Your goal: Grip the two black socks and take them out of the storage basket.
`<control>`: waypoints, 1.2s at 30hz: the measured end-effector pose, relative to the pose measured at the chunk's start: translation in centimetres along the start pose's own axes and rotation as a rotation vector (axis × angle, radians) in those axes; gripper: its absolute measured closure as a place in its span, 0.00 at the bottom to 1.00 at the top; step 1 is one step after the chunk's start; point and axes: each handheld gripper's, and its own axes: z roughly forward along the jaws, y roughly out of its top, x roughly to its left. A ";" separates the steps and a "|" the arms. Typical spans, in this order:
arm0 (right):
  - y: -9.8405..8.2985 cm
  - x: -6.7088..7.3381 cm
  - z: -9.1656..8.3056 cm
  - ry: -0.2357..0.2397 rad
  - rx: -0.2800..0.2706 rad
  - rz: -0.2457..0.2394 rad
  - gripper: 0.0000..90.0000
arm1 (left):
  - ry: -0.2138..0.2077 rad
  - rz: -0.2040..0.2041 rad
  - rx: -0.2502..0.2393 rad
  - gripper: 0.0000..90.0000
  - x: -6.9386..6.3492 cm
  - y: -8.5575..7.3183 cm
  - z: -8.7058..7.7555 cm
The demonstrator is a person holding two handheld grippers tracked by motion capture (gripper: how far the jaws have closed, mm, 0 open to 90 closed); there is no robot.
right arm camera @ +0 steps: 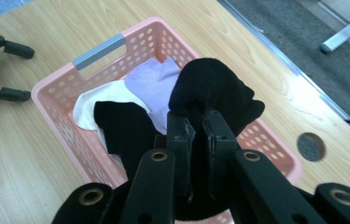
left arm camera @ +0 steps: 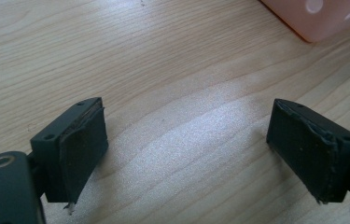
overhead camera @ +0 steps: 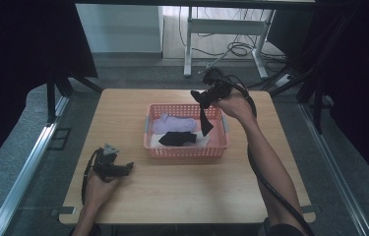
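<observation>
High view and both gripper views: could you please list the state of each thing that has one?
Right gripper: shut on the black sock.
Black sock: held, hanging above the basket.
Left gripper: open, empty, at the table.
Pink basket: upright, holding a lilac sock, a second black sock and a white sock.

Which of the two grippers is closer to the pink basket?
The right one. The right gripper hangs over the pink basket's far right corner, shut on a black sock dangling into it. The left gripper rests open on the table, off the basket's near left corner.
</observation>
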 end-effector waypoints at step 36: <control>-8.6 -7.9 -9.3 -0.224 0.023 0.188 0.92 | 0.001 0.003 -0.003 0.13 0.0 0.0 0.0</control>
